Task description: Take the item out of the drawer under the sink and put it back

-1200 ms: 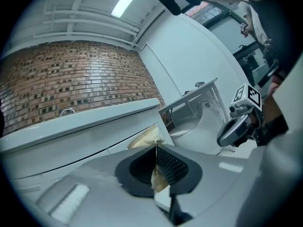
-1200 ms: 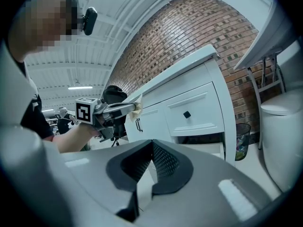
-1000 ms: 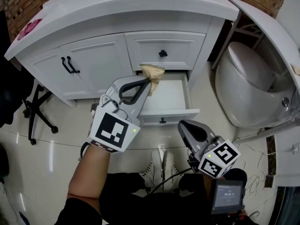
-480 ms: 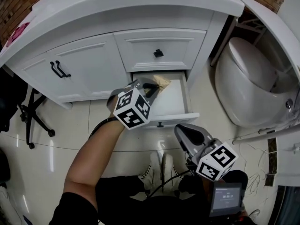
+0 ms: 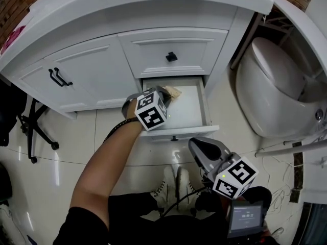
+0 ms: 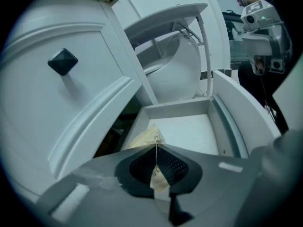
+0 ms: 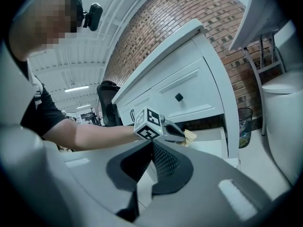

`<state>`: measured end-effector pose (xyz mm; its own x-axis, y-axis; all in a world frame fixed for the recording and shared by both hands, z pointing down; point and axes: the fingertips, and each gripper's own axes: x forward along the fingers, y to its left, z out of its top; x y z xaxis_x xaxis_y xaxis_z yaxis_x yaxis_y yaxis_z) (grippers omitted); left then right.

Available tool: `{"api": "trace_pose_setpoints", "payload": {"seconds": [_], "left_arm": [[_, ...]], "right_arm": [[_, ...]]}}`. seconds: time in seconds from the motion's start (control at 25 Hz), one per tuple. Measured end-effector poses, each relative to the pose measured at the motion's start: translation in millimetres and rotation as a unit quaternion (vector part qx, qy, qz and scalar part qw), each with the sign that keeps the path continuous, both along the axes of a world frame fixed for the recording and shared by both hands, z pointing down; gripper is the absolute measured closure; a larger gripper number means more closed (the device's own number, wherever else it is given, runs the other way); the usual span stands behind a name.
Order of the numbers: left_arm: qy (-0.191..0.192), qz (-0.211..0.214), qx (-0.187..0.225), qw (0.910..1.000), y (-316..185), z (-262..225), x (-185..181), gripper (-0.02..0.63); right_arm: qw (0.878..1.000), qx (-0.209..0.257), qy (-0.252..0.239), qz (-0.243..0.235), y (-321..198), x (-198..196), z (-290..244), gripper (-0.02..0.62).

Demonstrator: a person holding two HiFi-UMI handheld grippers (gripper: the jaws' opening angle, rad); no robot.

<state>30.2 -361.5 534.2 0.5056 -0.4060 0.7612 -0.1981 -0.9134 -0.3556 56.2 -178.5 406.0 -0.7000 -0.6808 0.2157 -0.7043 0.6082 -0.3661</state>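
the left claw (image 5: pixel 164 94), clamped on a tan paper packet (image 5: pixel 176 92), has come down from above the open drawer (image 5: pixel 206 106) into it; the packet now hangs low over the drawer floor, nearly put back. the right claw (image 5: pixel 198 147) waits closed and empty.

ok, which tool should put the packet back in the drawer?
Left. The left tool is shut on the beige packet over the open drawer. The right tool is shut, empty, and short of the drawer front.
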Motion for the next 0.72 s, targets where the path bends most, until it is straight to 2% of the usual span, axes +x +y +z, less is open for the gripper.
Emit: {"api": "trace_pose_setpoints", "payload": {"seconds": [0.32, 0.44, 0.72], "left_arm": [[-0.044, 0.012, -0.022, 0.9987, -3.9, 38.2, -2.7, 0.584], [-0.047, 0.017, -0.018, 0.9986, -3.7, 38.8, -1.8, 0.552], [-0.043, 0.017, -0.019, 0.9988, 1.7, 34.4, -2.6, 0.554]], "right_arm": [[1.000, -0.004, 0.004, 0.009, -3.1, 8.7, 5.9, 0.588], [1.000, -0.004, 0.003, 0.010, -4.1, 9.4, 6.3, 0.588], [1.000, -0.001, -0.001, 0.009, -2.6, 6.8, 1.4, 0.588]]}}
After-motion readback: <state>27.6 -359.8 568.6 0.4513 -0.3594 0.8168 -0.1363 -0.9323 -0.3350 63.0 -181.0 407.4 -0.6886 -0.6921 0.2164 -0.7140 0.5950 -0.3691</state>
